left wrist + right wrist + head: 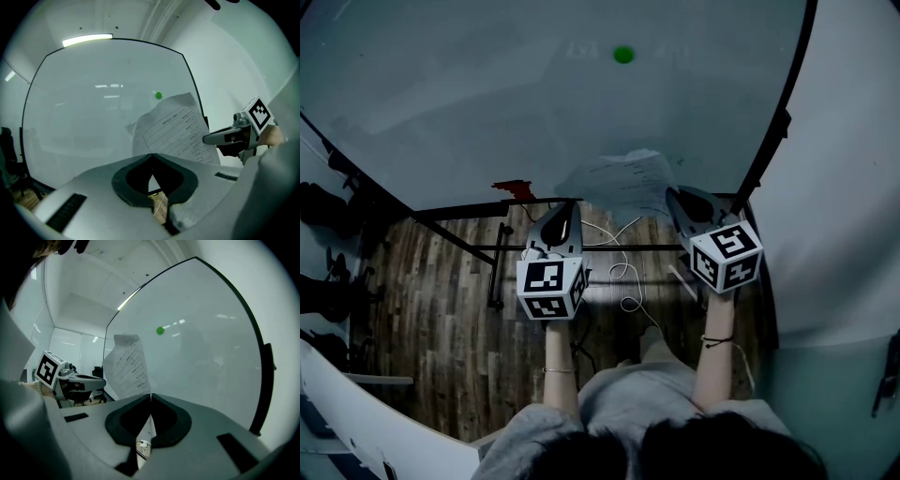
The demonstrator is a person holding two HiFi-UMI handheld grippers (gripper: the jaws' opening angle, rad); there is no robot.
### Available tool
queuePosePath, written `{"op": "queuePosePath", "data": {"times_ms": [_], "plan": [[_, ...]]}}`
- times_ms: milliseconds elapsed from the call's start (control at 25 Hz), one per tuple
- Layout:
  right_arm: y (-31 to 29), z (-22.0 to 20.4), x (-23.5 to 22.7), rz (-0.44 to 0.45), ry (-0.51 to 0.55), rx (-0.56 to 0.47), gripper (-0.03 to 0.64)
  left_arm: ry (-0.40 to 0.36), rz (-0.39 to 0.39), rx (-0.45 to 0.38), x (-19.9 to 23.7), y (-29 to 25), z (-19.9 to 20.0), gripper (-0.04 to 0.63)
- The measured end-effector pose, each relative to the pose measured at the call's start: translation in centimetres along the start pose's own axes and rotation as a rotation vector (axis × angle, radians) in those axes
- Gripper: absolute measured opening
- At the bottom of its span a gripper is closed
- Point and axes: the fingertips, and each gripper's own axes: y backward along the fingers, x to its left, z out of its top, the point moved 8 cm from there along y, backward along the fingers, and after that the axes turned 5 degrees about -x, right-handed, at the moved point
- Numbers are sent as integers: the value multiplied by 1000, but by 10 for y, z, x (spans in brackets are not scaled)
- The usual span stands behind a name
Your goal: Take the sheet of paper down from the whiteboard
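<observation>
Pinching the paper (626,178) from below, you have both tools on it. Your left hand-held gripper (151,155) is squeezed down to a hairline, with a white sliver of the sheet showing in the gap behind its tips. Your right hand-held gripper (150,394) reads the same, jaws pressed together on the sheet's lower edge. The paper lies straight ahead of both tips, low in front of the whiteboard (469,103), and spans the gap between them. The left holds near the lower left corner and the right near the lower right, so neither hand is nearer. The sheet's long axis runs up and away from you, its top edge pointing toward the green magnet (623,53). In the head view the magnet sits well apart above the sheet. In both gripper views it is beside the top edge, not on it. My read is that the sheet is free of the magnet; I can't tell whether its upper part touches the board. The sheet is rumpled and bowed between your two grips. The next move, as I judge it, is drawing both hands back toward yourself together. Keep the spacing between them as you pull: spread them and the thin sheet may tear at a pinch point, close them and it buckles more. Both hand-held grippers point roughly level at the board, so the pull is straight back along their own line.
</observation>
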Motion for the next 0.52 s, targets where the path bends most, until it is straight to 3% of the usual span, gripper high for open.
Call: {"op": "queuePosePath", "data": {"times_ms": [520], "plan": [[10,5,-6,-22,-2,-15,2,-12,12,-3,-1,7,2,5]]}}
